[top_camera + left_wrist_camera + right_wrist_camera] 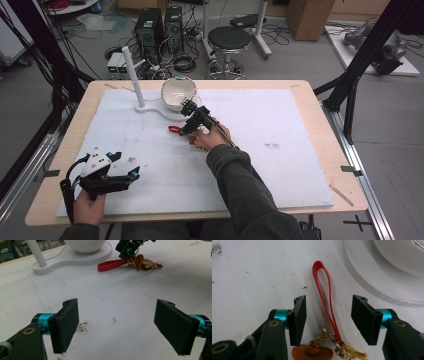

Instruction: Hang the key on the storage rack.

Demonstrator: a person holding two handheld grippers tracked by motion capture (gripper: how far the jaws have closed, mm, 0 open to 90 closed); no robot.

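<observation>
The right gripper (187, 111) is tipped down over the keyring, its jaws part-way apart and straddling the red strap (325, 300) without pressing on it; a clear gap shows on both sides of the strap in the right gripper view. The strap lies flat on the white mat (280, 165), its loop end pointing away from the jaws toward the stand (372, 287). At the near end of the strap, below the jaws, sit a gold chain (325, 336), a brown charm (312, 353) and a small yellow piece (354, 353). In the left gripper view the same keyring (141, 263) lies just in front of the stand's base, with the right gripper (128, 248) directly above it. The bowl (178, 93) sits on the round end of the stand, tilted with its mouth toward the person; its white inside holds nothing that can be made out from the high view. A white post (133, 75) rises upright from the other end of the stand. The left gripper (127, 172) is held low near the front left corner of the mat, well apart from the keyring, its jaws wide with nothing between them, only bare mat with a few small stains. The mat covers most of the wooden table (320, 107). Beyond the table a black stool (228, 40) stands on the floor among cables and computer towers (160, 27).
</observation>
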